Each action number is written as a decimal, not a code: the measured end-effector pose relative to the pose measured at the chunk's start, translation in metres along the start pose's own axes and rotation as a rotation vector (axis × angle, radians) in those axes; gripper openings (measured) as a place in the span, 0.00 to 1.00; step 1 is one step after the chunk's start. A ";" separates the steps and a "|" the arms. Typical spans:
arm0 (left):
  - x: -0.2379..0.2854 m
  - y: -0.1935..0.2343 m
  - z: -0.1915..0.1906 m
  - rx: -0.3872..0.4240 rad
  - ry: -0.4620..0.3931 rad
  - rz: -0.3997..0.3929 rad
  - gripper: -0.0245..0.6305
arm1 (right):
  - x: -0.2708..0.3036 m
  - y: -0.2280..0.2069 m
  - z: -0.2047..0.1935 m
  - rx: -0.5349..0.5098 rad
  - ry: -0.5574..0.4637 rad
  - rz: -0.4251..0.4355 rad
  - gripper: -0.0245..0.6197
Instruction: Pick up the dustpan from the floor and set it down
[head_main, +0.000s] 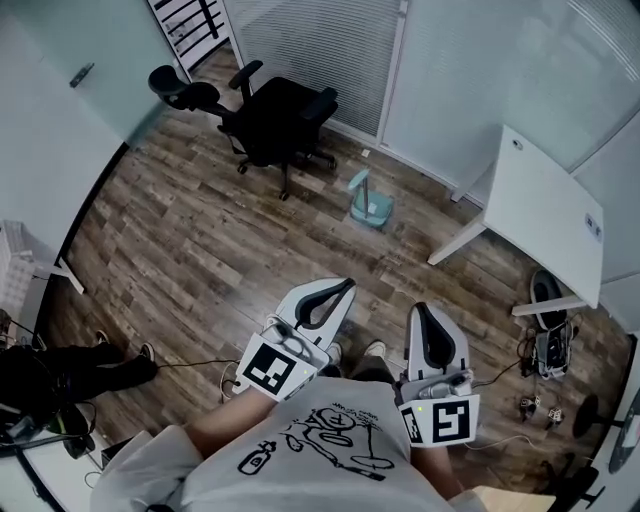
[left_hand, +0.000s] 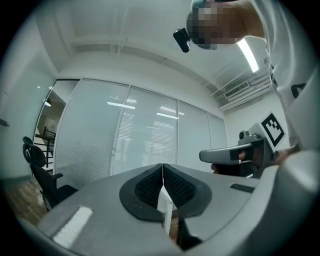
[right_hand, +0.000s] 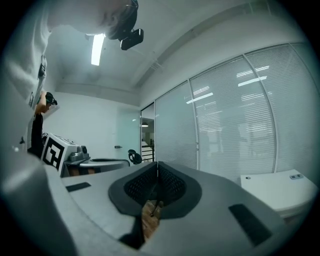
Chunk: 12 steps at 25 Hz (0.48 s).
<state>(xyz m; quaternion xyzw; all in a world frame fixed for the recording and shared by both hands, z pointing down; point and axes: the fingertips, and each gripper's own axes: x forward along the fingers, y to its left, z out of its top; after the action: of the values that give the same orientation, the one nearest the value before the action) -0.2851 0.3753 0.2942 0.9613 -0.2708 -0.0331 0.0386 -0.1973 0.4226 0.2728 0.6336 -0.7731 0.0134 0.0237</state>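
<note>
A pale teal dustpan (head_main: 368, 200) with an upright handle stands on the wood floor, far ahead of me near the glass wall. My left gripper (head_main: 345, 285) is held level close to my body, jaws pressed together with nothing between them; its own view shows the shut left gripper (left_hand: 163, 167) facing the blinds. To its right, my right gripper (head_main: 421, 310) is also level and shut on nothing, and the right gripper (right_hand: 157, 165) shows the same in its own view. Both are well short of the dustpan.
A black office chair (head_main: 265, 118) stands left of the dustpan. A white desk (head_main: 545, 210) is at the right, with cables and gear (head_main: 545, 345) on the floor under it. A person's dark legs (head_main: 80, 368) lie at the left edge. Glass partitions with blinds (head_main: 320, 50) close off the far side.
</note>
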 end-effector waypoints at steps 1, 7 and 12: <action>-0.001 0.001 -0.001 0.001 0.005 -0.001 0.04 | 0.001 0.000 -0.001 -0.006 0.004 0.001 0.05; 0.013 0.007 -0.004 -0.006 0.007 0.006 0.04 | 0.013 -0.021 0.001 -0.007 0.001 -0.017 0.05; 0.042 0.010 -0.005 0.001 0.009 0.010 0.04 | 0.025 -0.051 0.000 -0.003 -0.001 -0.026 0.05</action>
<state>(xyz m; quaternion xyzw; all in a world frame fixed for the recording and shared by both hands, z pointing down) -0.2544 0.3454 0.2979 0.9602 -0.2752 -0.0282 0.0397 -0.1519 0.3883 0.2740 0.6438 -0.7647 0.0116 0.0244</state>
